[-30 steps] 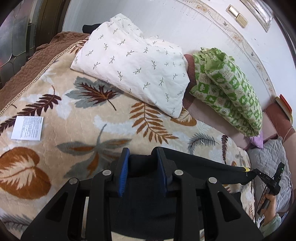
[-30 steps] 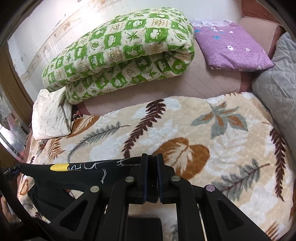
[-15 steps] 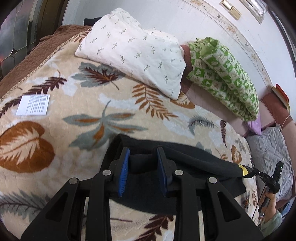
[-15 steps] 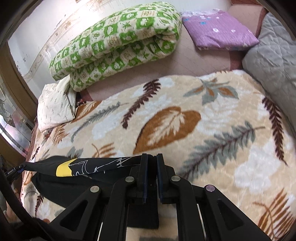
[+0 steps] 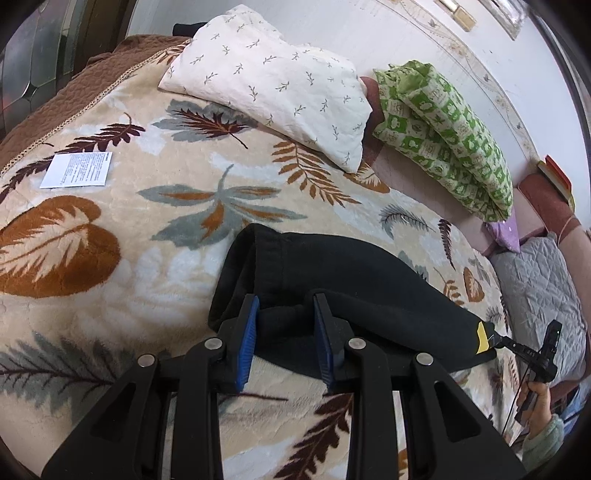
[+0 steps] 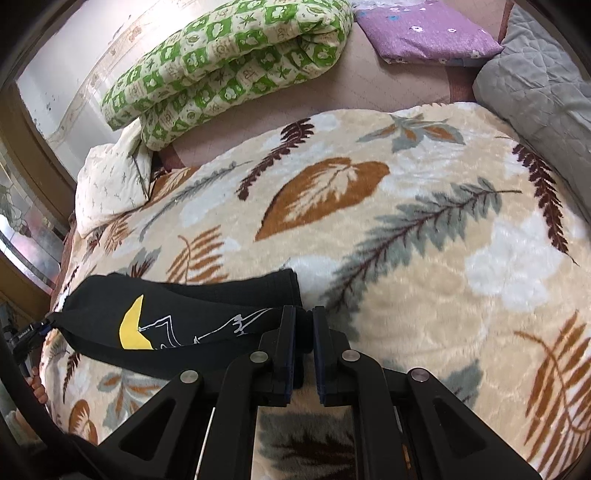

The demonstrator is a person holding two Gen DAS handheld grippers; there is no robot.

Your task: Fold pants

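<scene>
Black pants (image 5: 332, 280) with a yellow and white print (image 6: 136, 325) lie in a folded band on the leaf-patterned blanket (image 5: 110, 236). My left gripper (image 5: 286, 306) has its blue-padded jaws parted around a bunched edge of the pants, which fills the gap between the pads. My right gripper (image 6: 303, 314) is nearly closed on the other end of the pants, with cloth between its jaws. In the left wrist view the right gripper (image 5: 532, 354) pinches the pants' far corner.
A white pillow (image 5: 273, 77), a green folded quilt (image 6: 236, 62), a purple pillow (image 6: 424, 29) and a grey quilted cushion (image 6: 535, 74) lie along the back and right. A white paper sheet (image 5: 75, 170) lies on the blanket at left.
Both grippers lowered the pants onto the blanket. The left jaws have spread wider. The right jaws have parted slightly.
</scene>
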